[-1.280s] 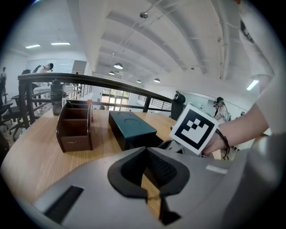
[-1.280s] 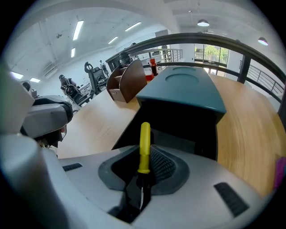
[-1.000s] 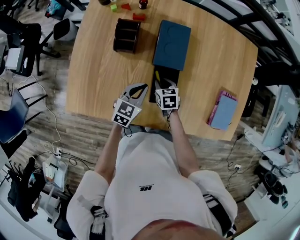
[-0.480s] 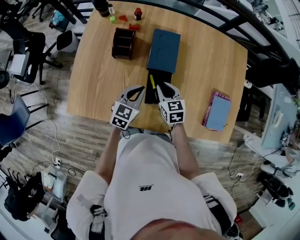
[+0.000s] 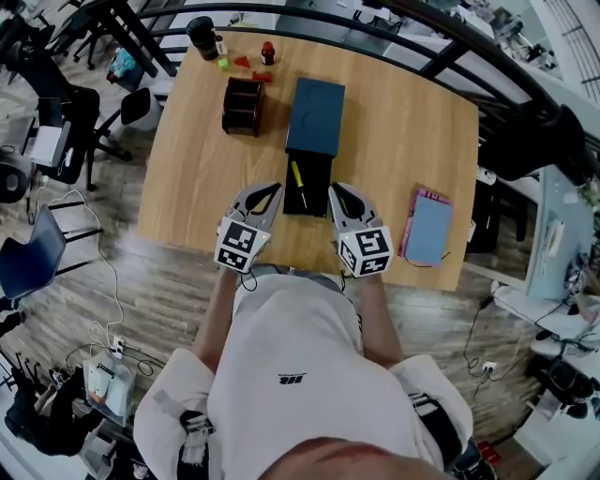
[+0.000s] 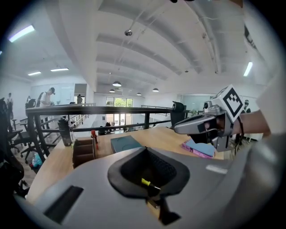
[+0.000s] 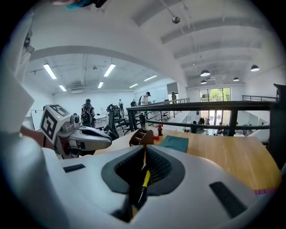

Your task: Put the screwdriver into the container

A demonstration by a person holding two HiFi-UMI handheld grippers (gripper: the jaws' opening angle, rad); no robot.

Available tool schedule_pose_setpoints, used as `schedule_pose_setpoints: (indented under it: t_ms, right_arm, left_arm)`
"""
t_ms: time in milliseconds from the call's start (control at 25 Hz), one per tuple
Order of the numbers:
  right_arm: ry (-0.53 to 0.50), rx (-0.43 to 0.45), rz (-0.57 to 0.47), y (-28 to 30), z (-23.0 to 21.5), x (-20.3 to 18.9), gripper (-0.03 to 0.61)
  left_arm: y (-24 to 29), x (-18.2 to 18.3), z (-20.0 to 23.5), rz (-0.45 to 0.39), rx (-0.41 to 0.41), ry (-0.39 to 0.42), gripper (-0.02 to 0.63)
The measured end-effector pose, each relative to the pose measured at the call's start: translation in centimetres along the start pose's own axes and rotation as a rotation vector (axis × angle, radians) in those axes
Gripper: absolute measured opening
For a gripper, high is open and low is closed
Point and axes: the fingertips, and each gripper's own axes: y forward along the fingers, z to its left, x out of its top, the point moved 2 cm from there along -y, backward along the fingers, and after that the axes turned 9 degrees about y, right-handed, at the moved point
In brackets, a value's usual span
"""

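Note:
The yellow-handled screwdriver lies inside the black open container at the table's front middle. My left gripper hangs just left of the container with its jaws together and nothing in them. To the container's right, my right gripper is likewise shut and empty. In the left gripper view the screwdriver shows through the gap behind the jaw tips, with the right gripper to the right. In the right gripper view the screwdriver also shows below the jaw tips.
A blue lid lies just behind the container. A brown organiser stands at the back left, with small red and green pieces and a dark cup beyond. A pink and blue notebook lies at the right. A black railing borders the far side.
The right gripper has drawn back from over the container to its right side, leaving the screwdriver lying inside. The left gripper stayed at the container's left.

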Motion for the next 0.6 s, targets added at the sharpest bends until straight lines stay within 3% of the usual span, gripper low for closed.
schedule_pose_setpoints:
  t_ms: [600]
  right_arm:
    - [0.023,-0.011,-0.014,-3.8,-0.8,-0.7,0.003]
  left_arm:
    - [-1.8,0.7,-2.6,0.008,0.015,-0.011,0.012]
